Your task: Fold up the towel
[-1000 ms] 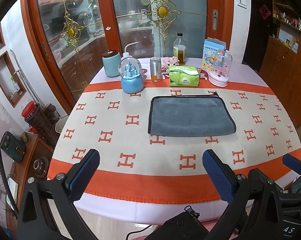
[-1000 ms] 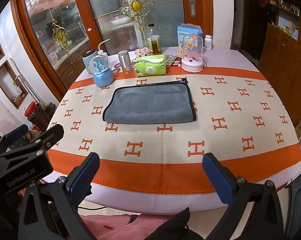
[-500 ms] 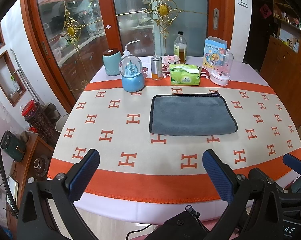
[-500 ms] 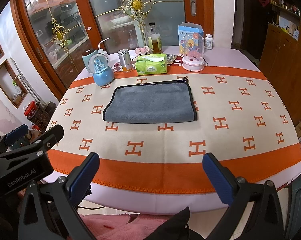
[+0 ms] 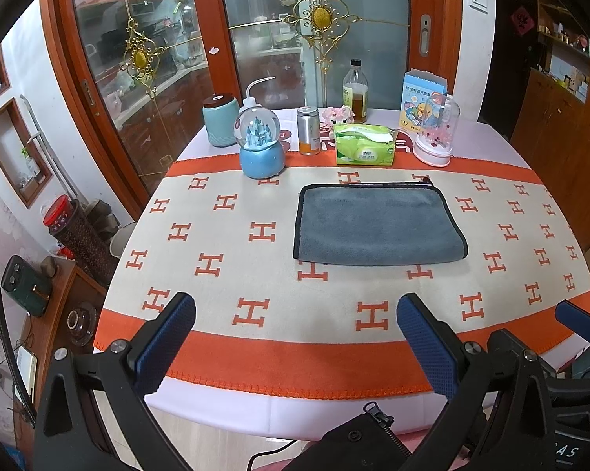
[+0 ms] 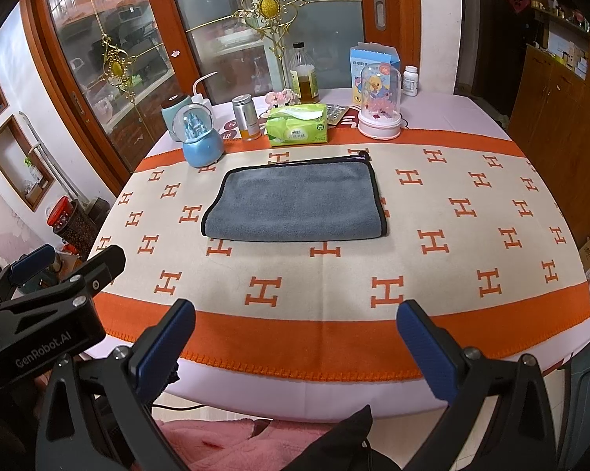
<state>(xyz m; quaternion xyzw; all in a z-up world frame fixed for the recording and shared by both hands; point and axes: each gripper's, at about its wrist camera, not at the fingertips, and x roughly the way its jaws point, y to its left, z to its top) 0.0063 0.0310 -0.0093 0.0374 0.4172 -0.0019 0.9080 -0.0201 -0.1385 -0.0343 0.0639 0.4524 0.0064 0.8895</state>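
The left gripper (image 5: 295,329) hangs over the table's near edge, jaws wide apart, gripping nothing. The grey towel (image 5: 377,224) lies flat mid-table, well ahead of both. The right gripper (image 6: 295,333) is likewise spread and empty. Behind the towel, a glass bottle (image 6: 304,74) holds amber liquid; a green tissue pack (image 6: 298,124) shows a white sheet.

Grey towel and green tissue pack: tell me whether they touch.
Apart. The right wrist view shows a strip of orange and cream tablecloth between the grey towel and the green tissue pack; the left wrist view shows it too.
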